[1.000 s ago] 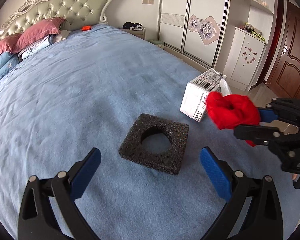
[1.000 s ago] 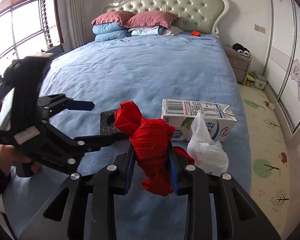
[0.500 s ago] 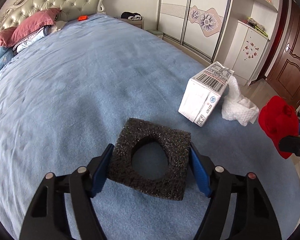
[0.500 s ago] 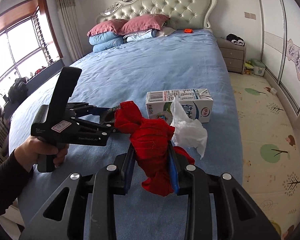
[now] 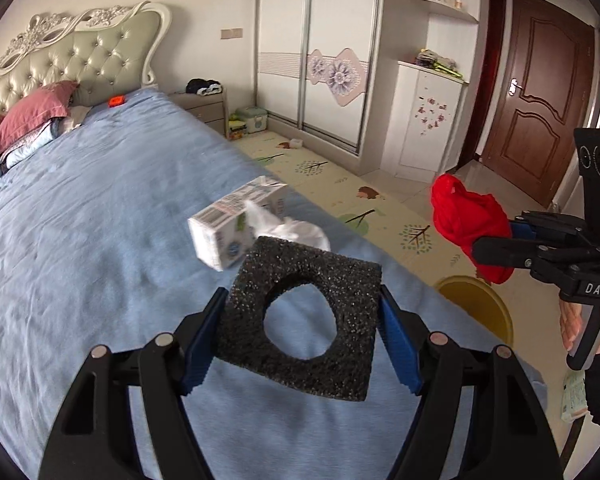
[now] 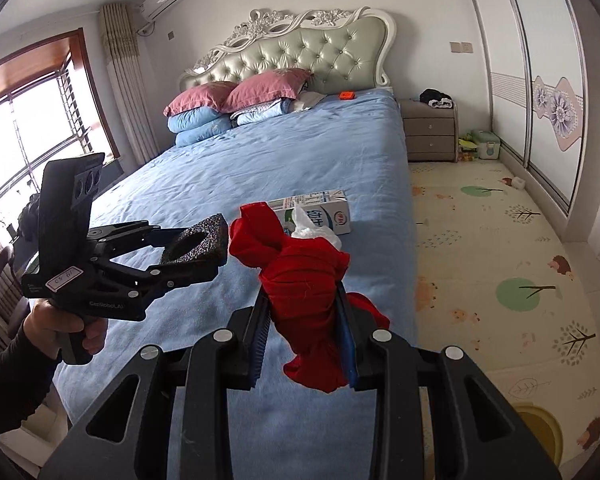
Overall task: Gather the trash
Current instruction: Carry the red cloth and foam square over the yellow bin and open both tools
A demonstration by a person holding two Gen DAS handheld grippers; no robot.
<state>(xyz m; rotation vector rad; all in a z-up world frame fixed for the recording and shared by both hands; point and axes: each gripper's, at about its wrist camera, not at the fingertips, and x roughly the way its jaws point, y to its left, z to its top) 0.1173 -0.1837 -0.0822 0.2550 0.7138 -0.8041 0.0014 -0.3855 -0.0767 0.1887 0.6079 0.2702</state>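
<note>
Left wrist view: the left gripper [image 5: 302, 322] has its jaws clamped on the two side edges of a black foam square [image 5: 300, 316] with a round hole, held flat and raised above the blue bed [image 5: 80, 240]. Beyond it on the bed lie a milk carton [image 5: 230, 226], long axis running away to the right, and a crumpled white tissue [image 5: 296, 230] touching its near end. Out past the bed's right edge, the right gripper [image 5: 500, 240] carries a red cloth bundle [image 5: 466, 220] over the floor, above a yellow round container [image 5: 480, 308], probably the bin; its far rim is hidden by the gripper.

Right wrist view: the right gripper [image 6: 304, 340] has its jaws closed on the red cloth bundle [image 6: 304, 280], which stands upright between them. The yellow container [image 6: 538, 424] sits low right, cut off at the frame edge. The right hand's load looks nearer the drop, with the left gripper [image 6: 196, 244] and foam square [image 6: 196, 244] over the bed. The bundle partly hides the tissue [image 6: 312, 228] and carton [image 6: 320, 212].
</note>
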